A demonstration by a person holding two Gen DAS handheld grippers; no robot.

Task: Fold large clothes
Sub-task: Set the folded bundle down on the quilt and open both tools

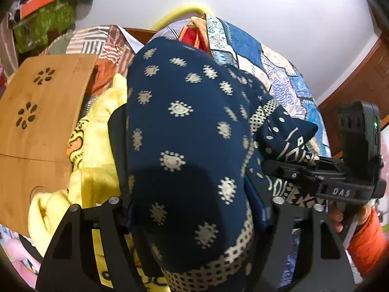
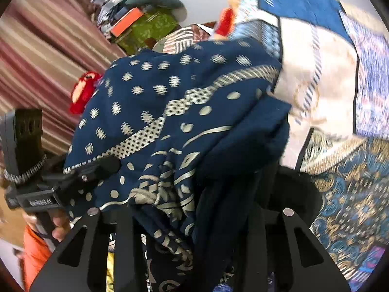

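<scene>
Left wrist view. The left gripper (image 1: 192,160) stands with its jaws set wide; a thick bundle of the navy printed garment (image 1: 180,131) fills the gap between them. The left finger (image 1: 116,131) lies against the cloth's edge, while the opposite finger is hidden behind folds, so whether the pads press the cloth cannot be told. The garment, navy with cream medallions and a lattice border, hangs in front of the camera above the patchwork bedspread (image 1: 287,82). Just beside it on the left lie a yellow fleece blanket (image 1: 102,121) and a bamboo lap tray (image 1: 41,112) with flower-shaped cut-outs. At the right edge, the right gripper (image 1: 279,163) reaches in level, its tips touching a bordered corner of the same garment; a hand (image 1: 340,216) in an orange sleeve (image 1: 367,241) holds its handle.

Right wrist view. The right gripper (image 2: 194,194) has its jaws at a narrow setting, with gathered folds of the navy printed garment (image 2: 170,112) draped between and over them; the fingertips are buried, so the grip itself cannot be confirmed. The left gripper (image 2: 107,165) enters from the left, its tip against the lattice border. The patchwork bedspread (image 2: 328,85) lies behind to the right; a striped curtain (image 2: 36,56) and a red soft toy (image 2: 82,92) stand at the left.
</scene>
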